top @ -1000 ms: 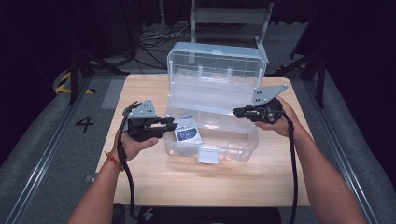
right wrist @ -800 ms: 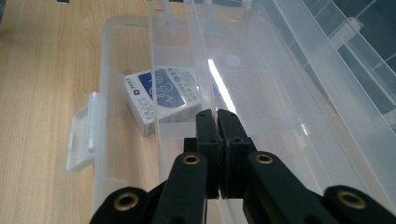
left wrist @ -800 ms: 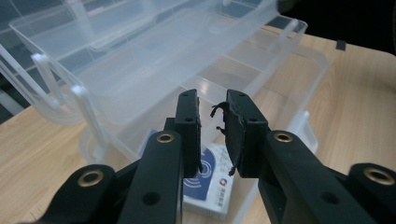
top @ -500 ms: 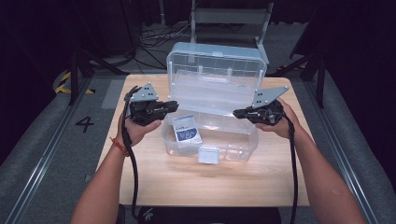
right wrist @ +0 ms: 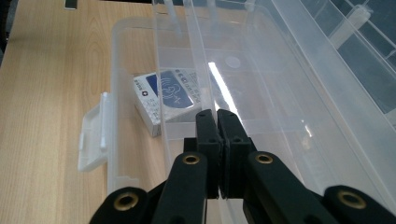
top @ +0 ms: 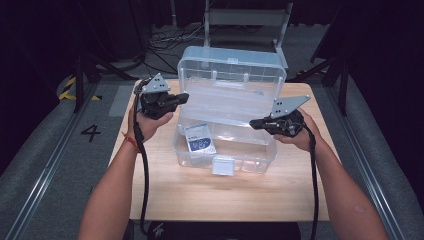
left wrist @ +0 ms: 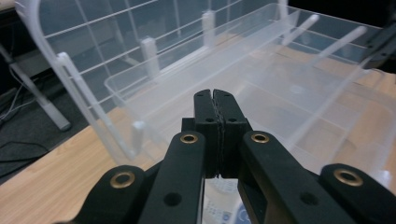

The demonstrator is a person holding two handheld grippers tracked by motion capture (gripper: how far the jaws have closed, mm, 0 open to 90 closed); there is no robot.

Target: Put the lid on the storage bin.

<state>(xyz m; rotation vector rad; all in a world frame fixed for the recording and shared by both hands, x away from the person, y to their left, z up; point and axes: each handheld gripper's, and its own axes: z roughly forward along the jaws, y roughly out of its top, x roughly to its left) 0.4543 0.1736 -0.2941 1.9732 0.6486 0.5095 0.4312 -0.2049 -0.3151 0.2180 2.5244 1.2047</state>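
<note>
Leftmost, left gripper (top: pixel 184 97), held in the person's left hand (top: pixel 148 125) over the left part of the wooden table (top: pixel 150 165): against the picture a second ago it now sits higher and farther toward the back, its tip at the left end of the clear tray (top: pixel 227 102) rather than down beside the box's left wall; its jaws have just been closing and now stand pressed together with nothing between them, as the left gripper view confirms, black fingertips (left wrist: pixel 215 100) meeting in front of the tray's near rim. Next, clear plastic storage box (top: pixel 222 152), centre of the table, unmoved from the earlier pictures, its hinged lid (top: pixel 231 67) upright at the back and its front latch (top: pixel 223 165) hanging at the near wall. Inside, on the box floor toward the left, a small blue-and-white packet (top: pixel 199 138), lying flat, same place as before; in the right gripper view the packet (right wrist: pixel 166 95) shows through the box wall beside the latch (right wrist: pixel 93 135). Rightmost, right gripper (top: pixel 254 123), in the person's right hand (top: pixel 295 135), unchanged in place from a second ago; jaws pressed together, the tip at the right end of the tray, whether it pinches the tray edge cannot be told
</note>
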